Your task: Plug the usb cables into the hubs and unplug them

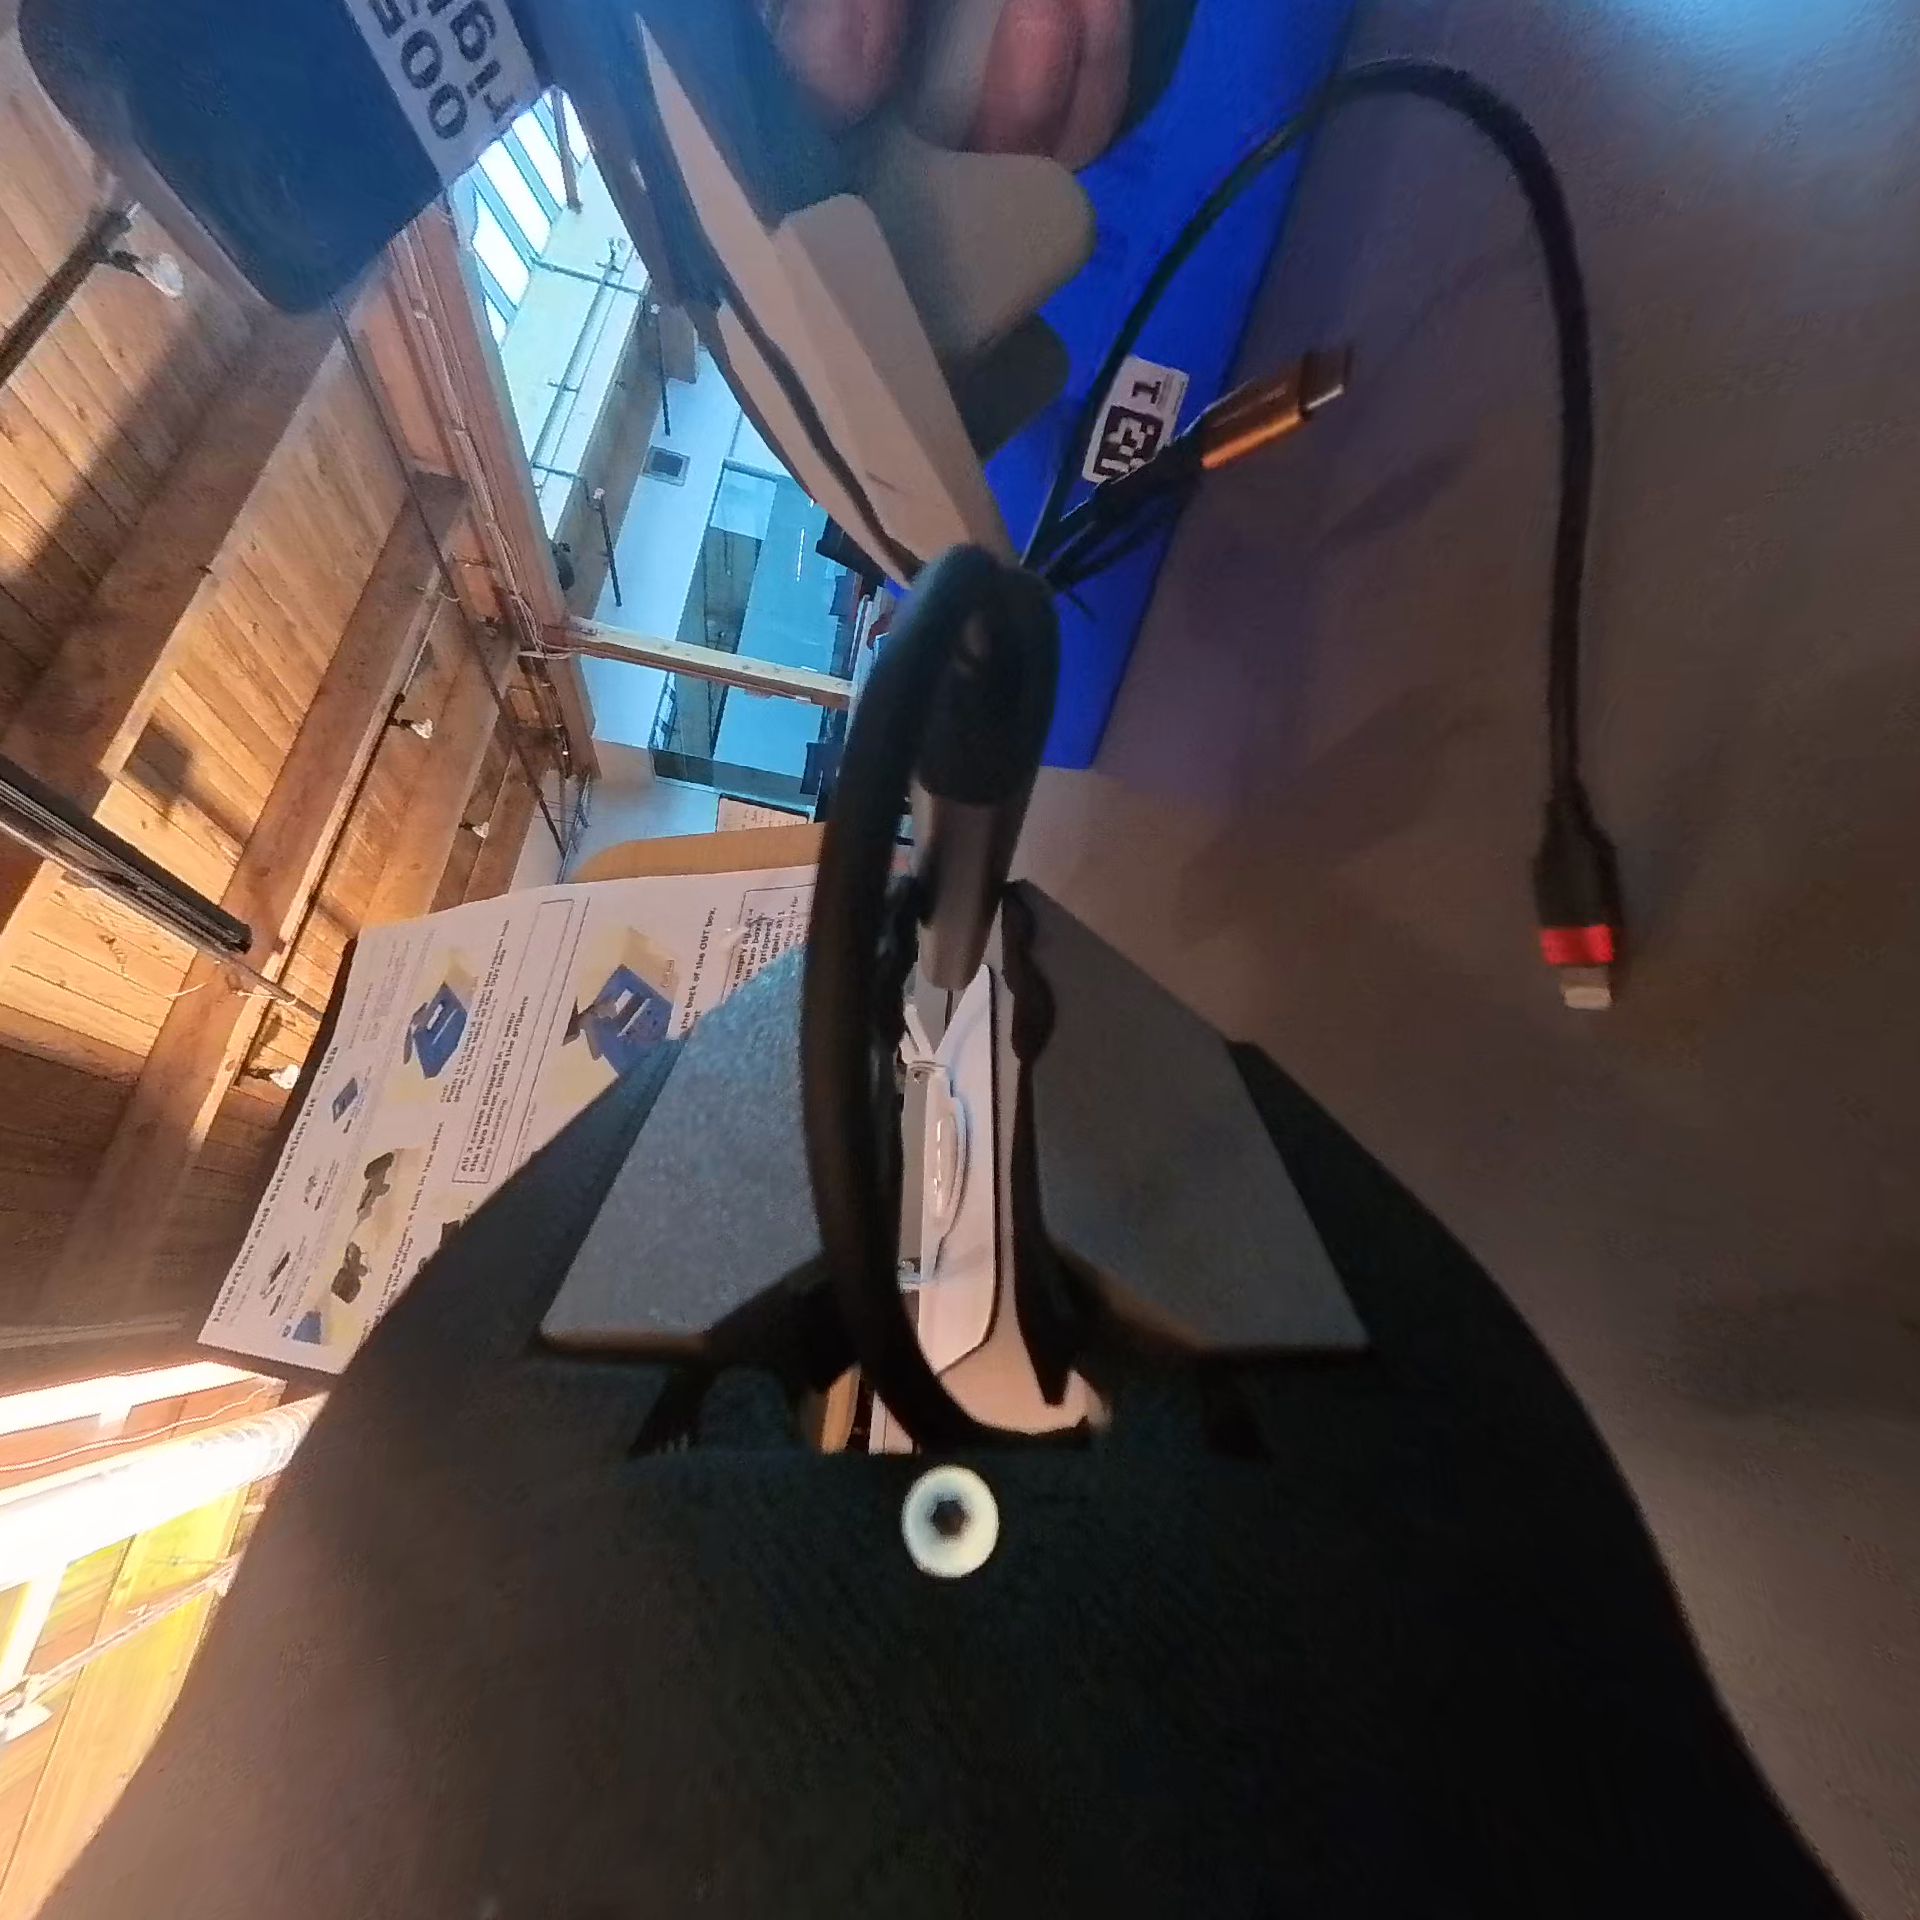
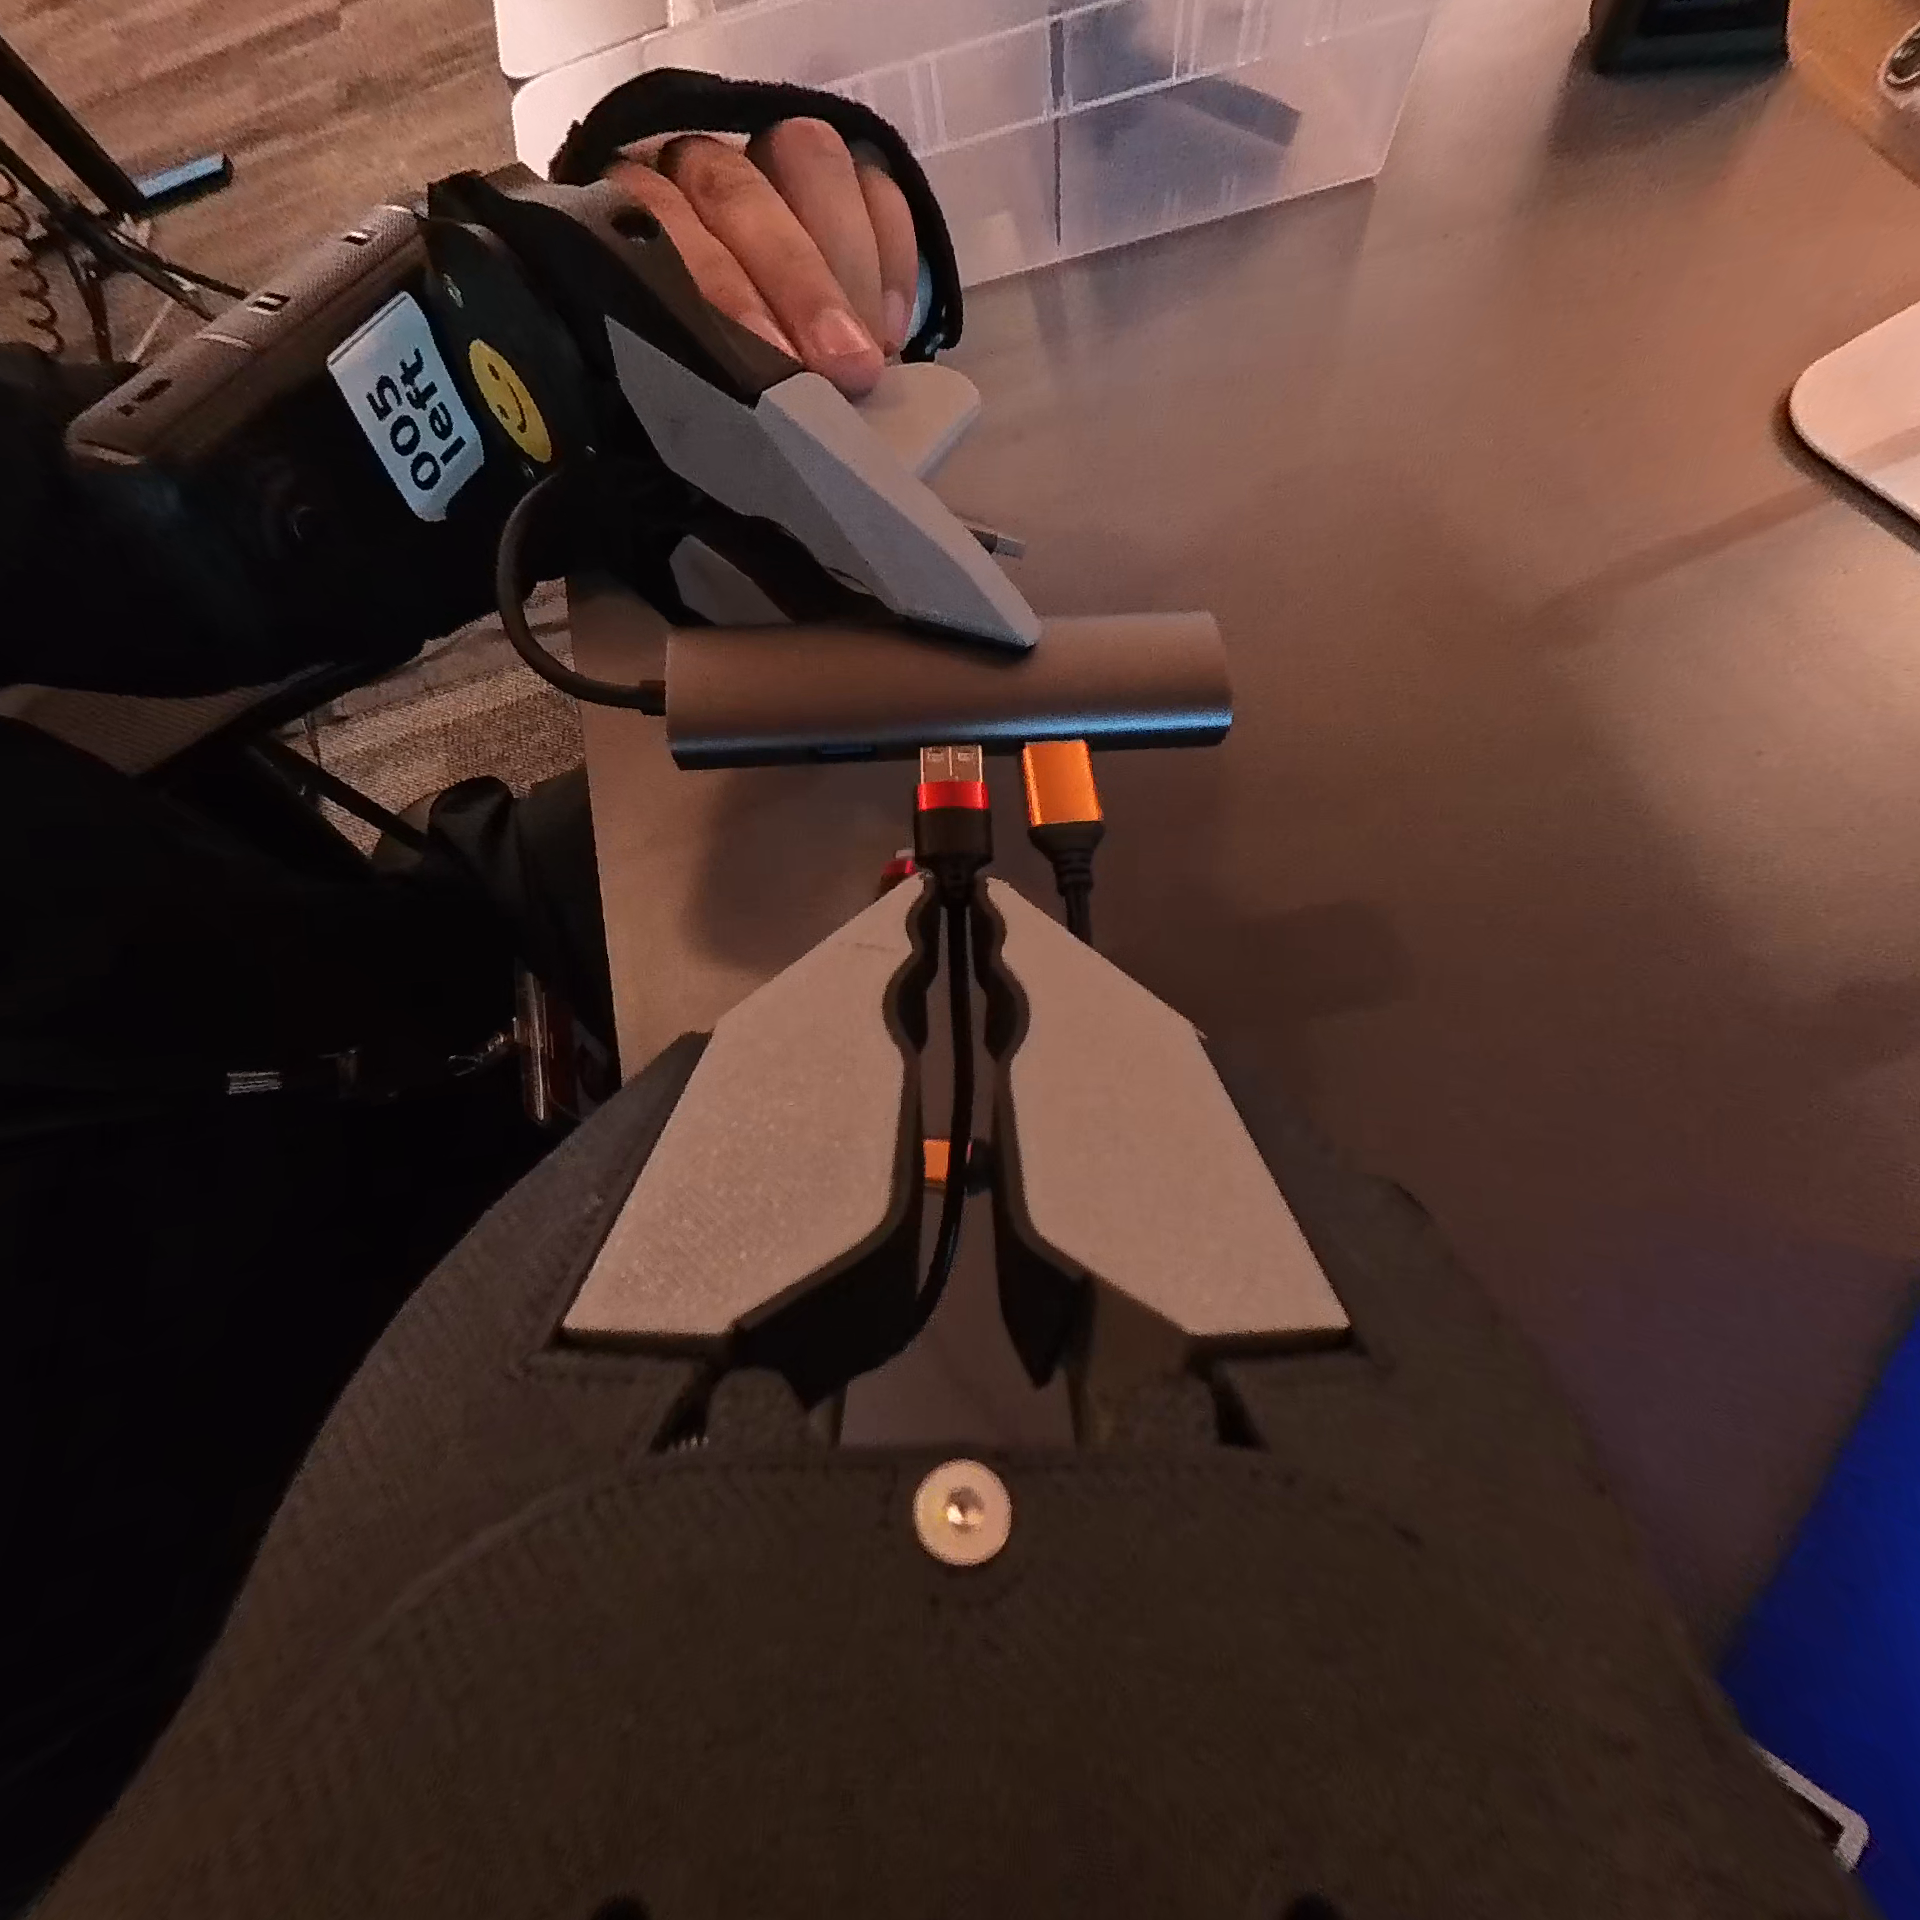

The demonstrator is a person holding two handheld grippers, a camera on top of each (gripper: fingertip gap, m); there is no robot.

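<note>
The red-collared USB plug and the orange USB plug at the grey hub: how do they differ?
The red-collared USB plug shows bare metal outside the flat grey hub, only partly inserted; the orange USB plug sits fully in. The right gripper pinches the red plug's cable; nothing holds the orange one. Both face the same hub edge, side by side, with black cables.

The right gripper (image 2: 954,883) points forward, its jaws nearly closed. The left gripper (image 2: 997,623) angles down from the left, clamped, a bare hand (image 2: 800,260) gripping its handle.

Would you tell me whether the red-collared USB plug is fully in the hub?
Partly in: bare metal of the red-collared USB plug shows below the hub.
</note>
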